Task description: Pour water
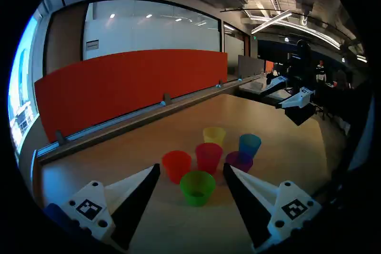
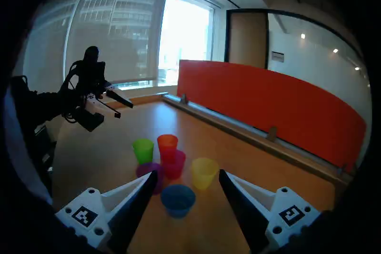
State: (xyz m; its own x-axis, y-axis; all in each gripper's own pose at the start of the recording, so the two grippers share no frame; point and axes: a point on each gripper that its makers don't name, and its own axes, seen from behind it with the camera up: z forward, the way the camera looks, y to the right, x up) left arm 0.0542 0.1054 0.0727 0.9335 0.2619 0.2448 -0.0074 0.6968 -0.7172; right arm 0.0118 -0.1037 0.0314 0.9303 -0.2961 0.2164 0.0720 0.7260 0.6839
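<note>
The left gripper view looks from low over the table (image 1: 285, 149), close to the cups (image 1: 208, 156), with the partition (image 1: 133, 82) on its left and the right gripper (image 1: 272, 96) beyond. The right gripper view faces the same cups (image 2: 174, 163) as closely from the other side, with the partition (image 2: 276, 101) on its right and the left gripper (image 2: 126, 111) and window (image 2: 185, 39) beyond.

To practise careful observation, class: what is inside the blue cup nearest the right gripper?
The blue cup shows an open mouth, blue inner wall and no object inside. Its rim hides the near inner wall; clear water cannot be ruled out.
</note>
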